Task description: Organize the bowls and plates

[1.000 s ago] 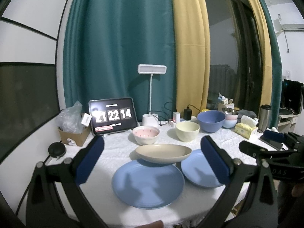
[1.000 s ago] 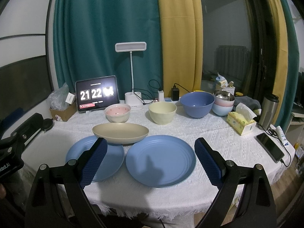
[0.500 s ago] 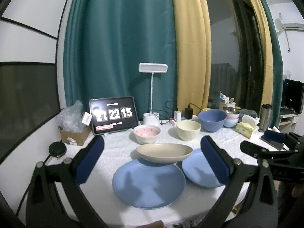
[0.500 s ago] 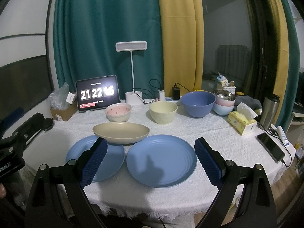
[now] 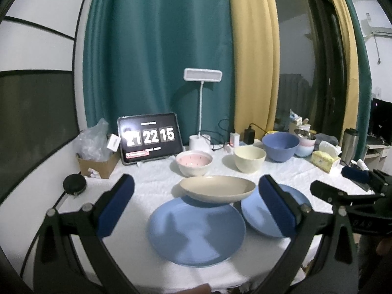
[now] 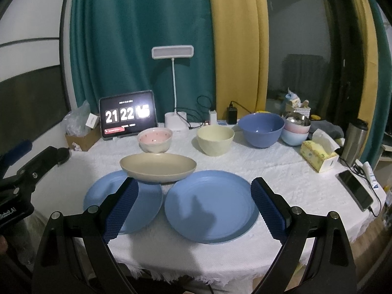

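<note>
- Two blue plates (image 6: pixel 123 204) (image 6: pixel 210 209)
- One beige oval dish (image 6: pixel 158 170)
- Three single bowls: pink (image 6: pixel 154 139), cream (image 6: pixel 215 140), dark blue (image 6: pixel 261 132)
- One stack of bowls (image 6: pixel 295 129); count unclear
- One tablet clock (image 6: pixel 128 114)
- One lamp (image 6: pixel 172 52)
- One tissue box (image 6: pixel 318 158)
- One phone (image 6: pixel 355 189)
- One steel tumbler (image 6: pixel 355 138)

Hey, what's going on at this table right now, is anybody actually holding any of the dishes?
Not yet. A person holds a left gripper and a right gripper above the near edge of the table, both open and empty. Two blue plates lie side by side in front, with a beige oval dish resting across their far rims. Behind stand a pink bowl, a cream bowl and a large blue bowl. Nothing is stacked yet.
</note>
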Action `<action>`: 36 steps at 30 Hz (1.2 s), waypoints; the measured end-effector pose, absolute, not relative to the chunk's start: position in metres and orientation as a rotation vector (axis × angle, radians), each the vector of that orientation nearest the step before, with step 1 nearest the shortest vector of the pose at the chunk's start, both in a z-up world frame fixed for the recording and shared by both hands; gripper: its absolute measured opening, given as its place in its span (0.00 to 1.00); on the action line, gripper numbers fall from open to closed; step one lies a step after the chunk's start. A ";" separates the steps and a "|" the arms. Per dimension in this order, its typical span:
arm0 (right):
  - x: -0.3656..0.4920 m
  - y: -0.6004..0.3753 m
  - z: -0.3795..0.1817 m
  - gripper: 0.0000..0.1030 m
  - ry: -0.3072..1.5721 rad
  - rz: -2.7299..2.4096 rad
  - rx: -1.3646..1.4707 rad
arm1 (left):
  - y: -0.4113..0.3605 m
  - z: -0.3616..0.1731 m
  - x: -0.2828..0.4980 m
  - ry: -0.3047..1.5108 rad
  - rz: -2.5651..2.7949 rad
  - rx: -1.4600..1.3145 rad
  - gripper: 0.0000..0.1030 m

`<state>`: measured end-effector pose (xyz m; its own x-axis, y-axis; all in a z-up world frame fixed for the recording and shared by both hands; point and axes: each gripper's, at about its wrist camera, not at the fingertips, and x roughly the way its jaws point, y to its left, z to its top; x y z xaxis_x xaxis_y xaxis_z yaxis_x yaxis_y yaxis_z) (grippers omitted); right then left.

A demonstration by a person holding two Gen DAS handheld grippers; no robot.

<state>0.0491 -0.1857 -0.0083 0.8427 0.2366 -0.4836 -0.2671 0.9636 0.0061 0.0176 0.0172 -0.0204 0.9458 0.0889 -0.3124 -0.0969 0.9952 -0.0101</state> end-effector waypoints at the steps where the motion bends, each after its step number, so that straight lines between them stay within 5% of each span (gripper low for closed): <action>1: 0.054 -0.185 -0.009 0.93 0.509 0.267 -0.064 | 0.017 -0.021 0.020 0.322 0.095 -0.025 0.99; 36: 0.198 -0.165 -0.051 0.93 0.699 0.279 -0.074 | 0.046 -0.073 0.165 0.588 0.165 -0.090 0.99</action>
